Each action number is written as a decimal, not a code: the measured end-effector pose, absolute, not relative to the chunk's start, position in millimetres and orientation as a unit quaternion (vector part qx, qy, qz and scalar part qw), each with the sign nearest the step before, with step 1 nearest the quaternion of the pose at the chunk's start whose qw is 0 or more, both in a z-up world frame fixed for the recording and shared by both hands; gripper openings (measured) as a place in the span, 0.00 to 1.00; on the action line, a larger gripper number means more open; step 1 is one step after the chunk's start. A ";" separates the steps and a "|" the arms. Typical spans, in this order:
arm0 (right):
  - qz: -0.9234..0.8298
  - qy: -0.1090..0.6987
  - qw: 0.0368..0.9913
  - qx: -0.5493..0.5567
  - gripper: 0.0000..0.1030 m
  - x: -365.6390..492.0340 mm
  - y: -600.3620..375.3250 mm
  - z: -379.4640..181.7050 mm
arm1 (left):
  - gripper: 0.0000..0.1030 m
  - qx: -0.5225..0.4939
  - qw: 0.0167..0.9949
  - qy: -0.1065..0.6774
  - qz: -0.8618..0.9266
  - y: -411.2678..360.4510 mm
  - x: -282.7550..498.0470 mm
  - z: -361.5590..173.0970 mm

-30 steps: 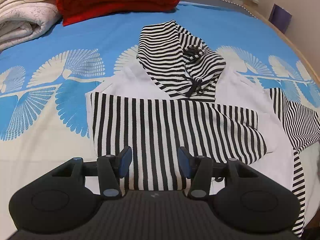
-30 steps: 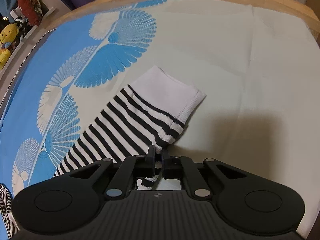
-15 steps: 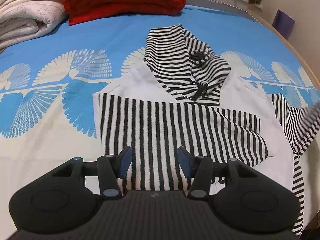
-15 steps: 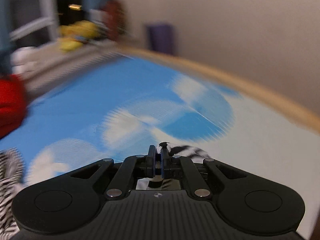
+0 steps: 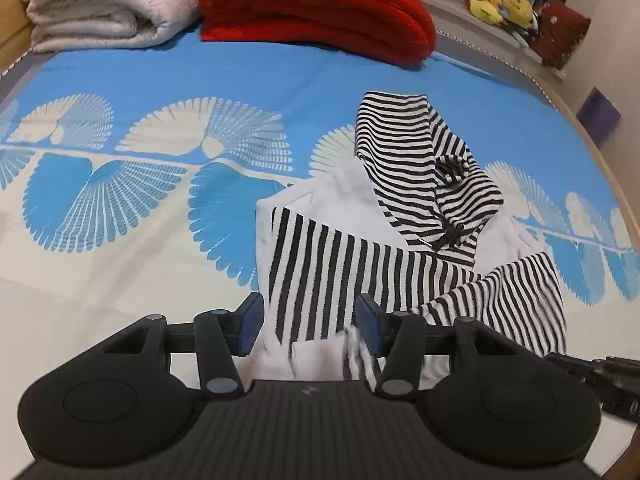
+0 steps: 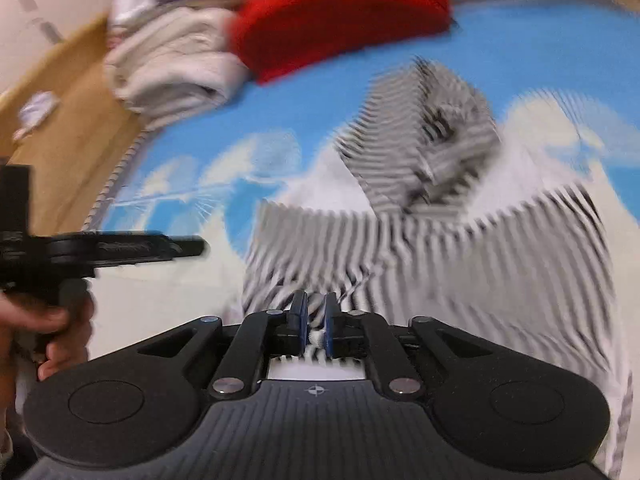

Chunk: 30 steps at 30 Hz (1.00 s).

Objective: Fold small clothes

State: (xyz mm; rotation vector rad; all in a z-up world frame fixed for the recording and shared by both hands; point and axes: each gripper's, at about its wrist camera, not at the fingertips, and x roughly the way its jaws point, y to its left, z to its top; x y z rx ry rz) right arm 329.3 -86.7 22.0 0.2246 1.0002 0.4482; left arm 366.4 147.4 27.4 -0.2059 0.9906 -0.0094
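Your right gripper (image 6: pixel 313 322) is easing open with the striped sleeve cuff (image 6: pixel 314 312) between its jaws at frame centre, so lay it flat over the hoodie (image 5: pixel 400 264); left gripper (image 5: pixel 308 326) hangs half-open, empty.

Hoodie (image 5: pixel 360 272) b&w stripes w/ white body; bedsheet (image 5: pixel 160 80) blue & cream, fan motifs; red blanket (image 5: pixel 316 4); off-white blanket (image 5: pixel 100 4); yellow plush toys (image 5: pixel 496 0).

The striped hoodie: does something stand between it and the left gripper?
Nothing visible does. The left gripper hangs open directly over the striped hoodie, only air between them.
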 end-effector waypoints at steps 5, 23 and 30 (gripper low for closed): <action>0.130 0.462 0.863 0.160 0.16 342.3 -124.0 23.1 | 0.54 -0.131 0.858 0.496 -0.017 149.2 368.9 15.2; 0.087 0.462 0.860 0.199 0.19 367.9 -182.8 24.1 | 0.32 -0.185 0.775 0.604 -0.018 151.5 381.7 -80.3; 0.047 0.465 0.854 0.230 0.19 369.6 -209.8 18.1 | 0.02 -0.122 0.849 0.514 -0.030 146.2 379.6 -24.8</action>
